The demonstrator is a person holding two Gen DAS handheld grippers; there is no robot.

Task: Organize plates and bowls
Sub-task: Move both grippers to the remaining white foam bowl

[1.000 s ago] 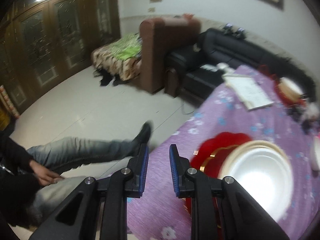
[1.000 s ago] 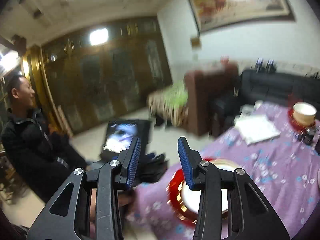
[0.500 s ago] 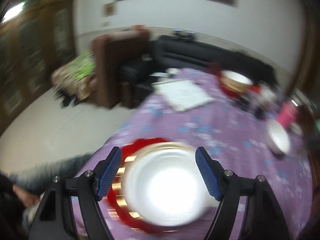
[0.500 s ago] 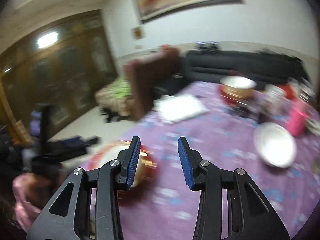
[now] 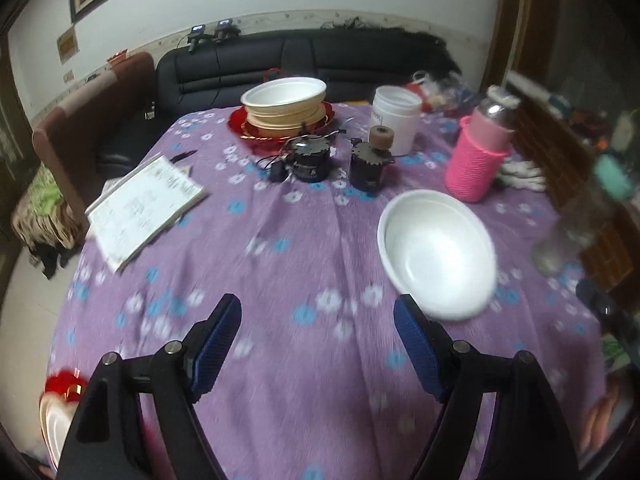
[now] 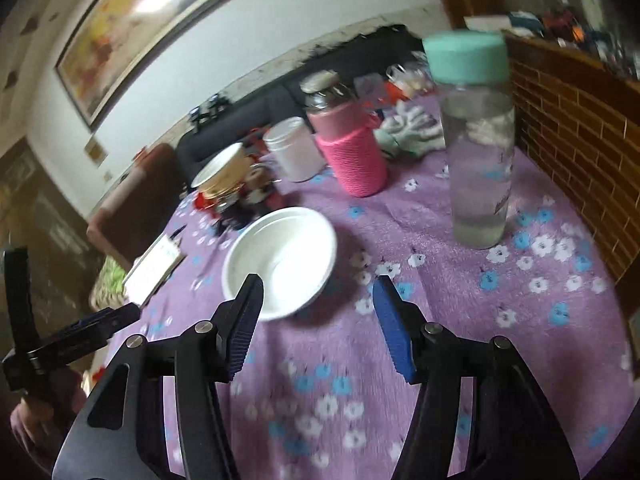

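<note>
Over a purple flowered tablecloth (image 5: 288,360), the left gripper (image 5: 318,334) hangs wide open and empty, the right gripper (image 6: 318,318) newly parted, empty; a white bowl (image 5: 436,252) lies just ahead, stacked bowls (image 5: 286,106) farther back.

Cut off, smeared or covered on the purple table

A red plate (image 5: 60,384) with a white dish on it is cropped by the left wrist view's lower left corner and hidden behind the left gripper's finger. The clear bottle (image 5: 576,232) is motion-blurred there, and its label is unreadable. In the right wrist view the stacked bowls (image 6: 222,174) are smeared, their count unclear.
</note>
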